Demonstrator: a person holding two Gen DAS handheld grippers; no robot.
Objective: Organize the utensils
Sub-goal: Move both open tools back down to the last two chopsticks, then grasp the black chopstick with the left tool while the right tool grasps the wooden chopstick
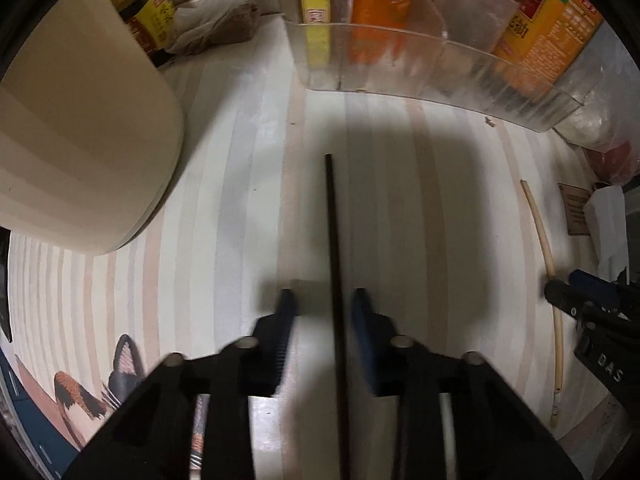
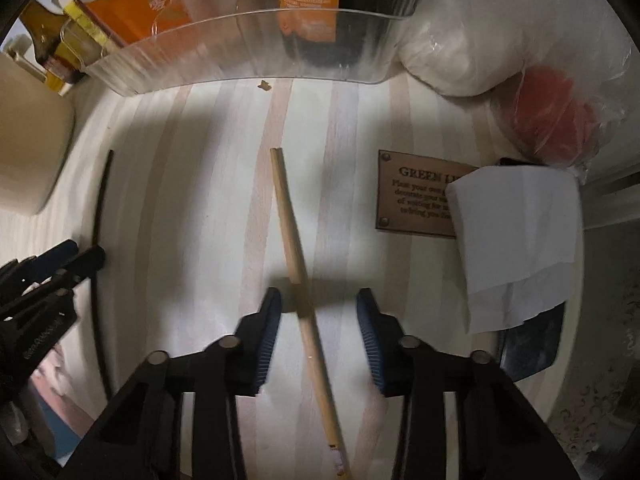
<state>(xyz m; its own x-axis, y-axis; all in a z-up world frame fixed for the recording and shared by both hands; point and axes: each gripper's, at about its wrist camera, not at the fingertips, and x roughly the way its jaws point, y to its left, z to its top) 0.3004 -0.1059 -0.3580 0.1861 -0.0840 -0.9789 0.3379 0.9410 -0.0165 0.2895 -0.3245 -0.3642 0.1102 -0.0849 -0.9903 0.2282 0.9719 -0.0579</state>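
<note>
A brown plaque (image 2: 416, 196) on the striped tabletop (image 2: 200, 184) reads "GREEN LI…", then "Plant your own…"; the rest hides under a white tissue (image 2: 520, 248). "DAS" shows on your right tool's body in the left view. Your left hand-held gripper (image 1: 325, 302) points along the tabletop, jaws apart, the black chopstick (image 1: 333, 240) lying between them, nearer the right jaw; contact is unclear. Your right hand-held gripper (image 2: 319, 300) is likewise spread wide around the wooden chopstick (image 2: 294, 240), which lies slanted, ungripped.
</note>
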